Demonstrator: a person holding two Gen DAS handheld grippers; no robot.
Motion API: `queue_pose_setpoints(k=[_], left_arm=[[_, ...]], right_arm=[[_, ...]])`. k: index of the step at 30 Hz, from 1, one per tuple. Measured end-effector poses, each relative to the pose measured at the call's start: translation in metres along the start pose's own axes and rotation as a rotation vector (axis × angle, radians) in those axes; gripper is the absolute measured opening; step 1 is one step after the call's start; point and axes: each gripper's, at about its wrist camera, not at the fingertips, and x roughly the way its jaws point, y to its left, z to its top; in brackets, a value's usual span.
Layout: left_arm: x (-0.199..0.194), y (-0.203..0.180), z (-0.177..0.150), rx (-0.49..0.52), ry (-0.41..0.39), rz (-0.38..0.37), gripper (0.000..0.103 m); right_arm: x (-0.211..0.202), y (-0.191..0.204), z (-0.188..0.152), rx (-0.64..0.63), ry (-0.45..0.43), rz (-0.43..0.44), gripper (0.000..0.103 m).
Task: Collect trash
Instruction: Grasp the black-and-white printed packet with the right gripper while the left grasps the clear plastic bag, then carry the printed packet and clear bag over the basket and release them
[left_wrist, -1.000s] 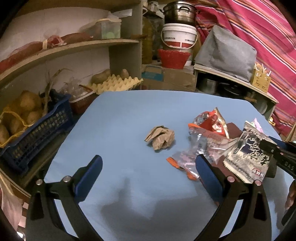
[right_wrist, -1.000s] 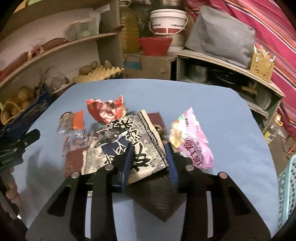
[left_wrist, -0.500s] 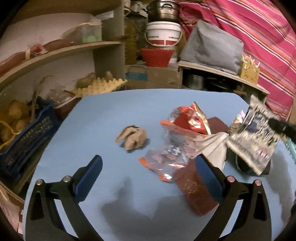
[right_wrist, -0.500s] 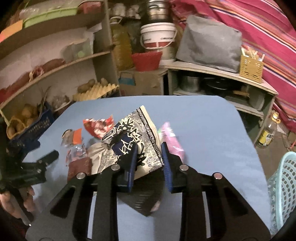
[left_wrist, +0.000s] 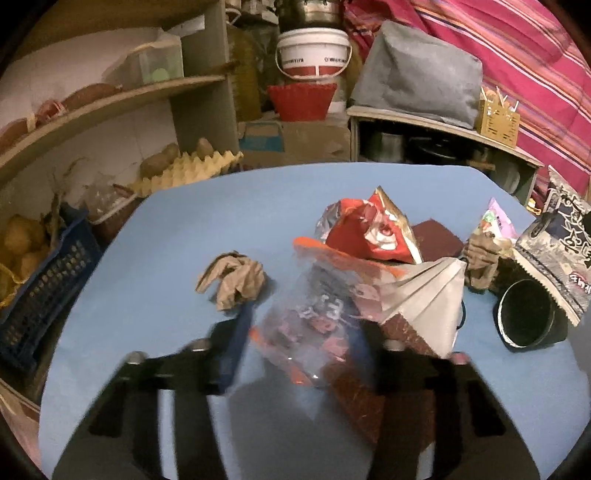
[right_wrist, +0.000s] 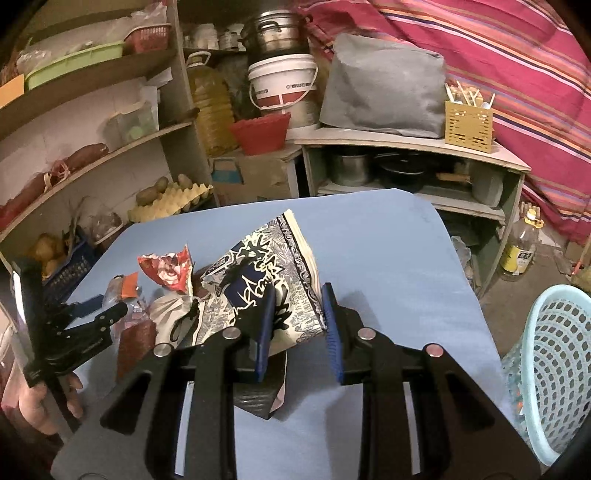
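Right tongs (right_wrist: 297, 325) lift the black-and-white wrapper (right_wrist: 266, 273) off the desk (right_wrist: 388, 258); left tongs (left_wrist: 303, 332), spread, closing around the clear bag (left_wrist: 314, 317).

Blurred left tongs (left_wrist: 295, 343) low over the blue counter (left_wrist: 177, 236), straddling a clear plastic wrapper (left_wrist: 314, 314), crumpled brown paper (left_wrist: 232, 280) just beyond, red snack bag (left_wrist: 369, 229) behind, black-and-white packet (left_wrist: 557, 251) lifted at the right edge.
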Motion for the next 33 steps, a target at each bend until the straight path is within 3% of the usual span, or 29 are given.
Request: queue_pose_setpoints(k=[1, 5, 7, 17, 27, 33], left_arm=[[0.0, 0.0, 0.001, -0.003, -0.002, 0.0, 0.031], [-0.005, -0.004, 0.002, 0.012, -0.017, 0.028, 0.023], [-0.012, -0.005, 0.003, 0.018, -0.032, 0.036, 0.013], [-0.057, -0.015, 0.012, 0.017, -0.13, 0.062, 0.012], [-0.077, -0.053, 0.015, 0.031, -0.153, 0.018, 0.012], [-0.073, -0.063, 0.009, 0.047, -0.127, 0.007, 0.012]], right_arm=[[-0.001, -0.001, 0.001, 0.003, -0.004, 0.0, 0.026], [-0.009, -0.004, 0.001, 0.012, -0.019, 0.005, 0.024], [-0.012, -0.007, 0.002, 0.016, -0.024, 0.01, 0.023], [-0.036, -0.022, 0.002, 0.042, -0.051, 0.038, 0.012], [-0.046, -0.051, -0.012, 0.06, -0.014, 0.01, 0.009], [-0.059, -0.073, -0.02, 0.065, -0.008, -0.027, 0.009]])
